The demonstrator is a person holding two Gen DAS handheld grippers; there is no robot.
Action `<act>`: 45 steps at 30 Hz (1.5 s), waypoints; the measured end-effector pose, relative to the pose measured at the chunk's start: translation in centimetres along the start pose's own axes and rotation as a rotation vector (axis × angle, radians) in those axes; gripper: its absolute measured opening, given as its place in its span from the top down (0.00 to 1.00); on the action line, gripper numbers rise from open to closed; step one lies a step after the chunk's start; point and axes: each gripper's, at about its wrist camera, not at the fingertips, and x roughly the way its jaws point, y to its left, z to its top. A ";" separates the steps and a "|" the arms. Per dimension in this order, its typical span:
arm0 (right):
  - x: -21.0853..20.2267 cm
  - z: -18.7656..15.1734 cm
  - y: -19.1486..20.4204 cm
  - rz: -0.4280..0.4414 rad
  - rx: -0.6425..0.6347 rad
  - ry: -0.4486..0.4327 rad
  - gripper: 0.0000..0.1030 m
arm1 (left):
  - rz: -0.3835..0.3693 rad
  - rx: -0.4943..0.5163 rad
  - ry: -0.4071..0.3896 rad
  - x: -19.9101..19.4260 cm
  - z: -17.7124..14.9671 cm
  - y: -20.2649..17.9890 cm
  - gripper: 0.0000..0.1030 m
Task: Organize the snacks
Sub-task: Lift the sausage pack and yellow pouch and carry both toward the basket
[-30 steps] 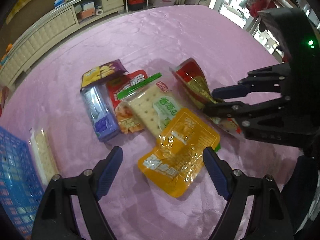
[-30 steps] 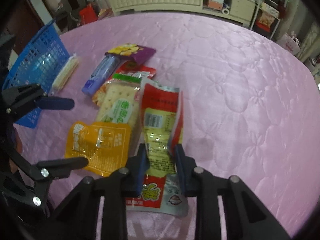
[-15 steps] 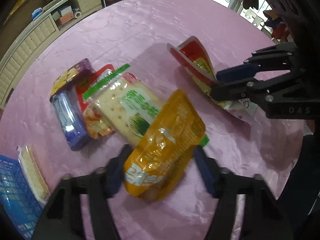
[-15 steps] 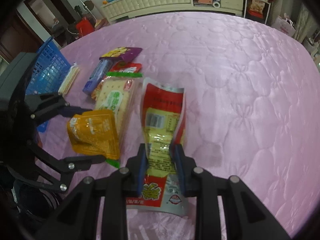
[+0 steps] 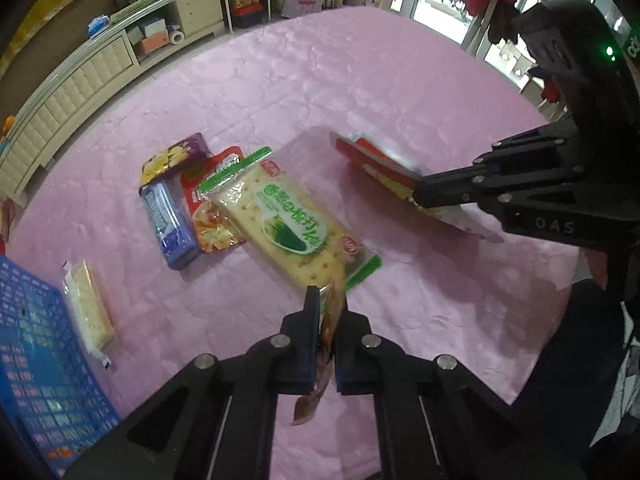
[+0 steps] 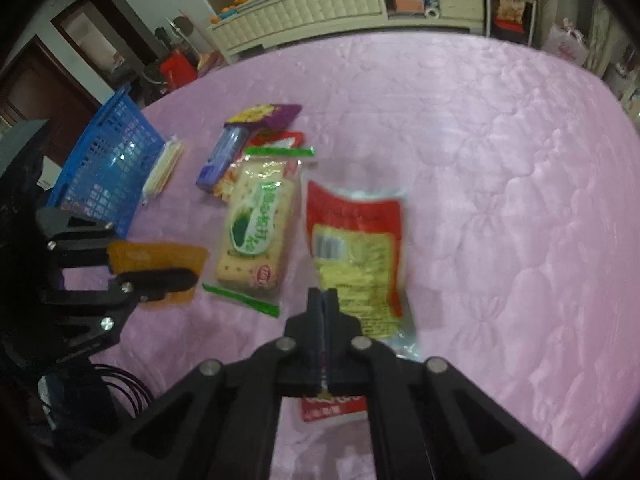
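Note:
My left gripper (image 5: 330, 296) has its jaws closing tight on an orange pouch (image 5: 312, 404), which shows edge-on between the fingers. In the right wrist view that gripper (image 6: 176, 276) holds the orange pouch (image 6: 156, 254) above the pink cloth. My right gripper (image 6: 323, 300) is pinched on a red and yellow packet (image 6: 352, 248), jaws closing flat together. The left wrist view shows the right gripper (image 5: 418, 192) carrying this red packet (image 5: 372, 162) tilted off the table. A green-labelled cracker pack (image 5: 288, 224) lies between the two grippers.
A blue basket (image 5: 32, 340) stands at the left edge with a small cracker pack (image 5: 90, 312) beside it. A blue-purple bar (image 5: 168, 220), a red pouch (image 5: 208, 216) and a purple-yellow packet (image 5: 176, 156) lie together. The pink quilted tablecloth (image 5: 320, 80) stretches beyond.
The left jaws closed on the orange pouch and lifted it off the cracker pack. The right jaws squeezed flat on the red packet, which rose from the cloth.

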 end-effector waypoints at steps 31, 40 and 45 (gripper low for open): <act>-9.2 3.5 18.4 0.089 -0.176 -0.221 0.98 | 0.159 -0.208 -0.286 -18.7 -8.2 7.4 0.95; -8.4 5.9 25.2 0.158 -0.234 -0.247 0.98 | 0.247 -0.277 -0.306 -23.0 -11.7 12.0 0.95; -7.4 7.2 28.7 0.182 -0.286 -0.252 0.98 | 0.269 -0.317 -0.304 -23.7 -13.4 14.6 0.95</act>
